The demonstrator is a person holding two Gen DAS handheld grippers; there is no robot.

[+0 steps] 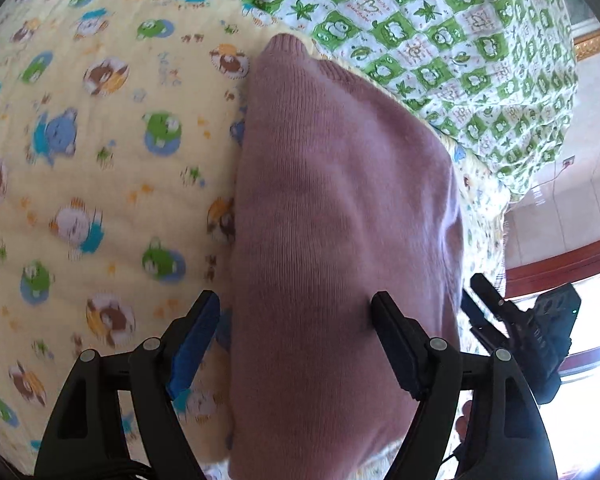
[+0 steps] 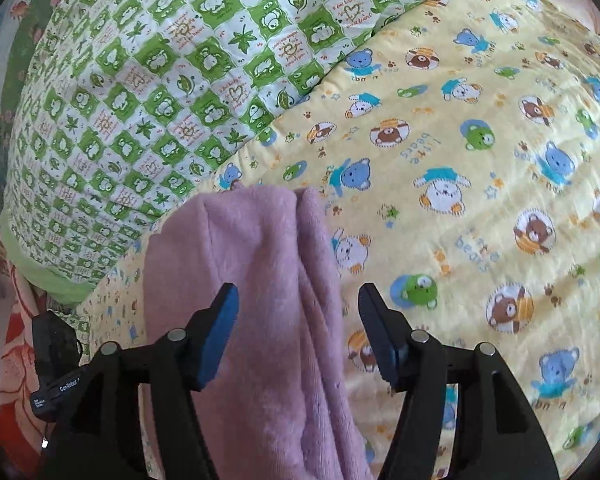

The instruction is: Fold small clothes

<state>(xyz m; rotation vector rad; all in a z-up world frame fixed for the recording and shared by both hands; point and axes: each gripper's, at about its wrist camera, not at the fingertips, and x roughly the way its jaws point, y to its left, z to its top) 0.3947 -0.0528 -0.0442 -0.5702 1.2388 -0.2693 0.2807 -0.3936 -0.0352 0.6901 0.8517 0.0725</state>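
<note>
Lying beneath both open tools [image 1: 296, 308] [image 2: 298, 300]: pink garment [image 1: 340, 208].

A bed fills both views, covered by a yellow quilt [image 2: 480, 184] printed with little cartoon bears. A second quilt [image 2: 140, 80] in green and white checks, with leaves and frogs, lies bunched along the bed's far edge. Beyond the bed's edge in the left wrist view a pale tiled floor [image 1: 560, 216] shows, crossed by a reddish wooden frame [image 1: 560, 264], with bright daylight glaring behind it.
</note>
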